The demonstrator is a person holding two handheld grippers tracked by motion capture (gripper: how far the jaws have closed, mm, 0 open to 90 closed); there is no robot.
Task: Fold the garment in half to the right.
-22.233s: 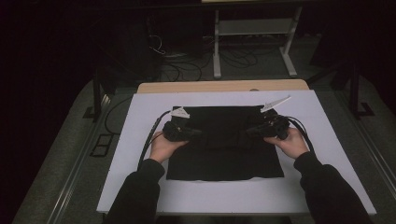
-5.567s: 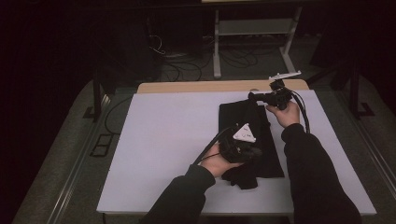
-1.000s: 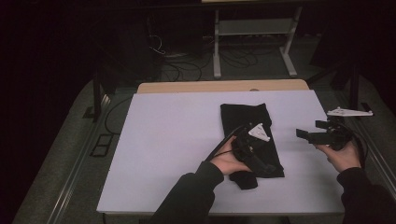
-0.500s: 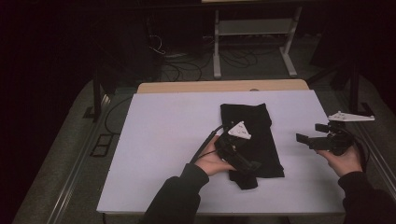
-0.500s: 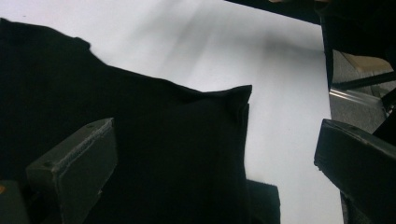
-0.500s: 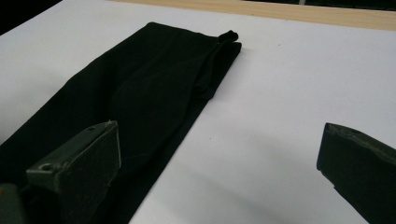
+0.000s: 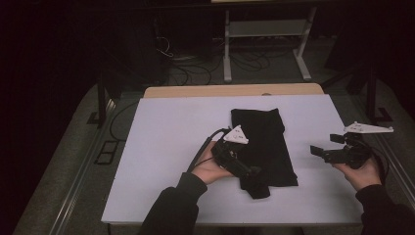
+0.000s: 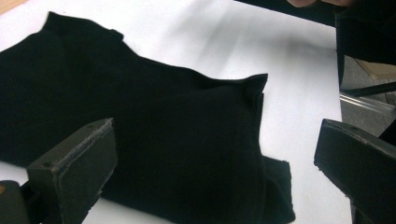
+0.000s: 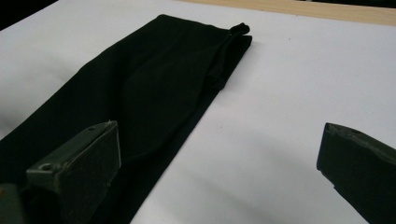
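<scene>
White tabletop (image 7: 161,147); metal rack (image 7: 266,29), floor cables (image 7: 183,68) behind.

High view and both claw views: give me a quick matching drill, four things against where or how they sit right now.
Things:
1. black cloth
2. left claw
3. right claw
4. wooden strip

Places or states:
A. open, off the cloth's right edge, over bare white table
B. along the table's far edge
C. folded into a long band, lying flat right of the table's middle
D. open, over the cloth's near end

Pairs: 1-C, 2-D, 3-A, 4-B
</scene>
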